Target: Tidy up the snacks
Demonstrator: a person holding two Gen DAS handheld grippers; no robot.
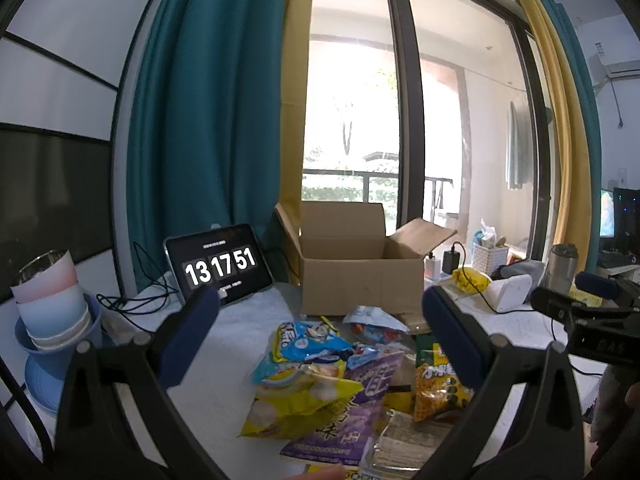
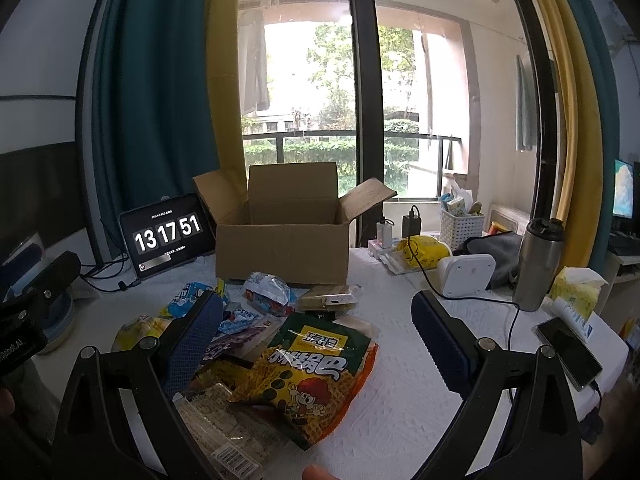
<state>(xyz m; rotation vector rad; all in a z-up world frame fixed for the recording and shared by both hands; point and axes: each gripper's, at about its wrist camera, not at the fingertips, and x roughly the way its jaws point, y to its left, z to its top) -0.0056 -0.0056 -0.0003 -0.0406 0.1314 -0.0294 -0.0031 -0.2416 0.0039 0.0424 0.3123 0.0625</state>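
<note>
An open cardboard box [image 1: 352, 276] [image 2: 280, 248] stands at the back of the white-covered table, flaps up. In front of it lies a heap of snack packets: a blue-and-yellow bag [image 1: 304, 344], a yellow bag [image 1: 300, 404], a purple bag [image 1: 340, 428], an orange-and-green crisp bag [image 2: 316, 376] [image 1: 436, 384] and a clear-wrapped biscuit pack [image 2: 224, 424]. My left gripper [image 1: 320, 320] is open above the heap and holds nothing. My right gripper [image 2: 316, 320] is open too, hovering over the orange-and-green bag, its left finger beside the heap.
A tablet showing a clock [image 1: 220, 268] [image 2: 168, 236] leans at the back left with cables. Stacked cups [image 1: 52, 304] sit far left. To the right are a steel flask [image 2: 538, 264], a white device [image 2: 466, 274], a white basket [image 2: 460, 222], a phone [image 2: 568, 350] and tissues [image 2: 576, 292].
</note>
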